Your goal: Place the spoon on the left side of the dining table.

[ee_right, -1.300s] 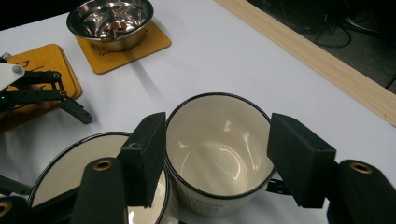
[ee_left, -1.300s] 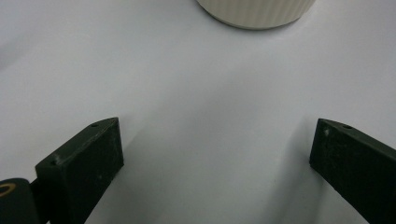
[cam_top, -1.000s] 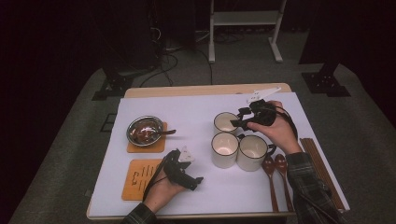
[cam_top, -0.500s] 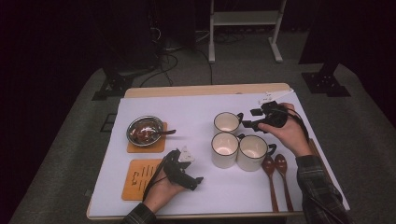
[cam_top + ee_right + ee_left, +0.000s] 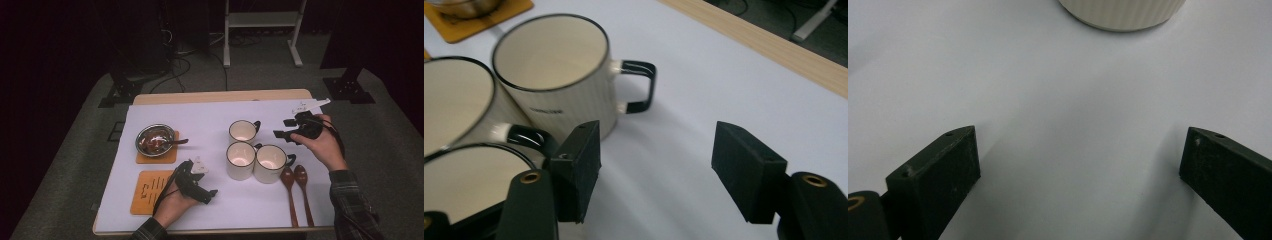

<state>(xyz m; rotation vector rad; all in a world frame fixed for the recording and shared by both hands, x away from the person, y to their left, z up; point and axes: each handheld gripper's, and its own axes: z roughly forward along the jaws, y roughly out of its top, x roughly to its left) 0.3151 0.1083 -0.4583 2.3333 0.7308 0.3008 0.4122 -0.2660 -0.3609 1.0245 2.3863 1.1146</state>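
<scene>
The right gripper [image 5: 283, 128] hangs wide apart beside the far mug [image 5: 242, 132], empty; no grab made yet.

Dark room, back wall lost in shadow. Grey carpet floor [image 5: 70, 165]. Wooden table [image 5: 220, 96] under a white cover [image 5: 210, 117]. White metal stand [image 5: 262, 22] behind it, black stand feet [image 5: 117, 95] left and right [image 5: 347, 87], cables [image 5: 187, 62] across the floor.
</scene>
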